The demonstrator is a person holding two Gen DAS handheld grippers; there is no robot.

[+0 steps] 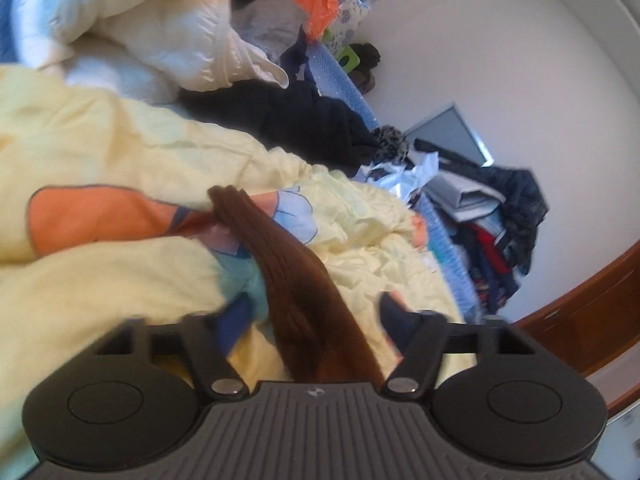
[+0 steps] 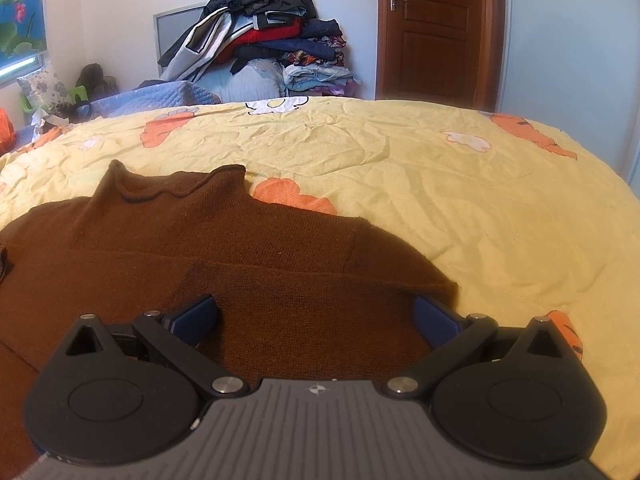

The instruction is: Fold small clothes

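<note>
Two claws worked a brown knit sweater [image 2: 208, 248] spread flat on the bed's yellow quilt [image 2: 460, 208]: the right claw [image 2: 314, 316] hovered spread and empty above its body, while a bunched fold ran up between the left claw's [image 1: 308, 316] fingers, though blur hid whether they pinched it. Soft, light and floppy, the knit looked likely to sag and stretch, so hems, shoulders and cuffs seemed the sensible holds. Beyond the right claw the quilt lay free, with a heap of clothes [image 2: 272, 40] and a wooden door [image 2: 436, 28] farther off.
</note>
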